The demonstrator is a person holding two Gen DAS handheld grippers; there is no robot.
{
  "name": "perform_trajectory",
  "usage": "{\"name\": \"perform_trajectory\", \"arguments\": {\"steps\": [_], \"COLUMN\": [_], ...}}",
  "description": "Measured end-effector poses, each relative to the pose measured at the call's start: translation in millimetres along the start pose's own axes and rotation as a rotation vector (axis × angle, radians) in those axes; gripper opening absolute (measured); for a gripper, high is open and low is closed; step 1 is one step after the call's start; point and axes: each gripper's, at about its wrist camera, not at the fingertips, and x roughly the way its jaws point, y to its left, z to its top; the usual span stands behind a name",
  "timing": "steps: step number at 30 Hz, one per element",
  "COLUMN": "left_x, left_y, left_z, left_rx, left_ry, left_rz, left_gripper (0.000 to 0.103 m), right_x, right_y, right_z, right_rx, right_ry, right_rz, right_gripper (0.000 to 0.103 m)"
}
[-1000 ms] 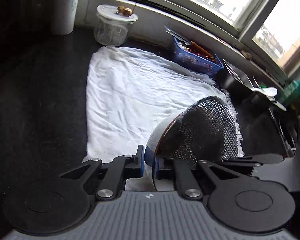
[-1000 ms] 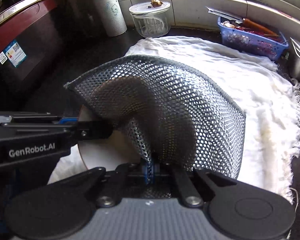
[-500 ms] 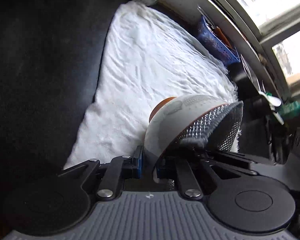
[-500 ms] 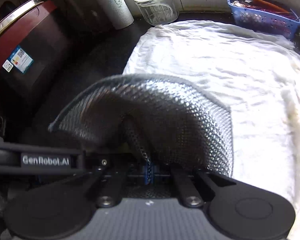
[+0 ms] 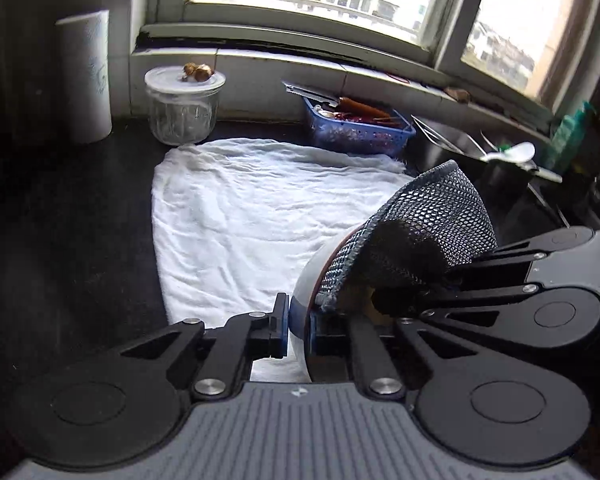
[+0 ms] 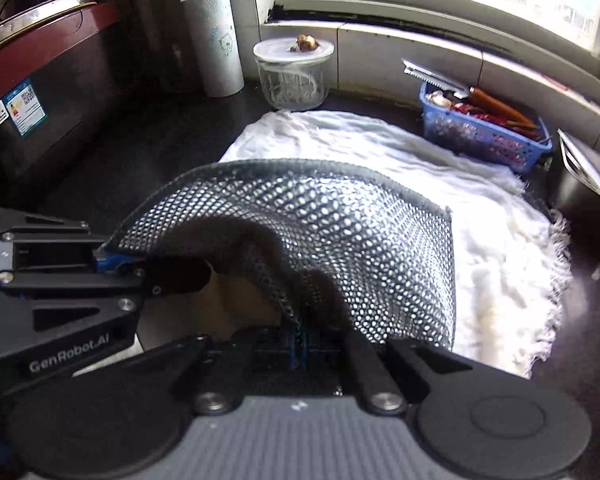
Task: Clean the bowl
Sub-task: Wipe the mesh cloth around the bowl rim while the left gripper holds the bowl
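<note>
A bowl (image 5: pixel 306 280), white outside and tan inside (image 6: pixel 236 300), is held tilted over the white towel (image 5: pixel 240 208). My left gripper (image 5: pixel 298 325) pinches its rim; the jaws are closing, and the pads press on the wall from both sides. A silver-grey mesh scrub cloth (image 6: pixel 340 224) is draped over and into the bowl's mouth. My right gripper (image 6: pixel 300 340) is shut on a fold of this cloth (image 5: pixel 432 216) and reaches into the bowl from the right. Most of the bowl's inside is hidden by the mesh.
On the dark counter behind the towel stand a lidded glass jar (image 5: pixel 184 108), a paper roll (image 5: pixel 86 76) and a blue basket (image 5: pixel 360 132) of utensils. A red-and-metal tin (image 6: pixel 40 60) sits at the left. Dark metal containers with a ladle (image 5: pixel 508 156) crowd the right.
The left gripper has rolled back, so the bowl's base has turned out of sight and the window shows again. The mesh cloth has shifted across the bowl's mouth. Both grippers rose slightly.
</note>
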Motion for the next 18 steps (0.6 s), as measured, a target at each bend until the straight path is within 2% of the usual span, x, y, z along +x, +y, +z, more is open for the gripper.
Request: {"name": "perform_trajectory", "arguments": {"steps": [2, 4, 7, 9, 13, 16, 17, 18], "left_x": [7, 7, 8, 10, 18, 18, 18, 15], "left_y": [7, 10, 21, 36, 59, 54, 50, 42], "left_z": [-5, -5, -6, -9, -23, -24, -21, -15], "left_rx": [-0.079, -0.111, -0.242, -0.401, -0.648, -0.59, -0.549, -0.457], "left_ry": [0.003, 0.014, 0.051, 0.095, 0.206, 0.22, 0.226, 0.22], "left_rz": [-0.008, -0.016, -0.034, -0.067, -0.114, -0.118, -0.111, -0.085], "left_gripper": [0.008, 0.008, 0.01, 0.011, 0.011, 0.011, 0.011, 0.011], "right_x": [1, 8, 16, 24, 30, 32, 31, 32], "right_y": [-2, -3, 4, -2, -13, -15, -16, -19], "right_z": [2, 1, -5, -5, -4, -8, -9, -10], "right_rx": [-0.004, -0.016, -0.046, 0.058, 0.249, 0.313, 0.32, 0.334], "right_ry": [-0.002, 0.009, 0.034, 0.063, 0.121, 0.149, 0.151, 0.155], "right_rz": [-0.02, -0.028, -0.018, 0.056, 0.222, 0.259, 0.264, 0.271], "right_gripper": [0.002, 0.001, 0.001, 0.001, 0.002, 0.001, 0.001, 0.001]}}
